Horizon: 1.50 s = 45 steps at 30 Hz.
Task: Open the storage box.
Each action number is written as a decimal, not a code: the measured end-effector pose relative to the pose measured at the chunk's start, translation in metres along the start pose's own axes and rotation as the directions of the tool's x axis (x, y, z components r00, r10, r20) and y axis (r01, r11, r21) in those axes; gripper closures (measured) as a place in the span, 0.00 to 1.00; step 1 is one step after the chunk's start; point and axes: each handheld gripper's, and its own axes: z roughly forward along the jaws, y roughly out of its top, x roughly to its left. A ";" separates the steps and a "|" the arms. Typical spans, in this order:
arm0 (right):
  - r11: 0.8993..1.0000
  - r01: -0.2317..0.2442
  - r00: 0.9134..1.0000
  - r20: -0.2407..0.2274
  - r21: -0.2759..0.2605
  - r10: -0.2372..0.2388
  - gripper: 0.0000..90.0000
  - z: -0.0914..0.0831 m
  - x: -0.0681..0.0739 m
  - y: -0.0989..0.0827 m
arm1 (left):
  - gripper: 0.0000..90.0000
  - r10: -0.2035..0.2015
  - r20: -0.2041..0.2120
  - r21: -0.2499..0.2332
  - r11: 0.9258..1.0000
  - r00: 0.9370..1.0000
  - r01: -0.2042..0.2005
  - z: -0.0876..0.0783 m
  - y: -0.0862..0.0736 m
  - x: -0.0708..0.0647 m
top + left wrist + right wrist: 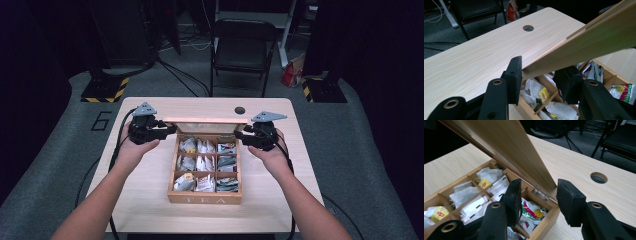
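Note:
A wooden tea box (pixel 205 198) stands mid-table, its compartments full of tea bags (pixel 199 162). Its lid (pixel 205 120) is raised at the back and tilted. My left gripper (pixel 172 129) is at the lid's left end and my right gripper (pixel 239 134) at its right end. In the left gripper view the lid (pixel 599 37) runs down between the jaws of the left gripper (pixel 541 77), which is shut on its end. In the right gripper view the lid (pixel 506 142) ends between the jaws of the right gripper (pixel 539 195), both pads against it, above the box (pixel 549 220).
A round cable hole (pixel 240 110) lies in the table (pixel 150 200) just behind the box. A black chair (pixel 242 50) stands on the floor beyond the far edge. Bare tabletop lies left, right and in front of the box.

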 end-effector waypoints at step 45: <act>0.998 -0.063 0.998 0.018 -0.026 0.063 0.68 0.009 -0.010 0.013 | 0.68 -0.006 -0.071 0.006 1.000 0.997 0.007 0.045 -0.018 0.019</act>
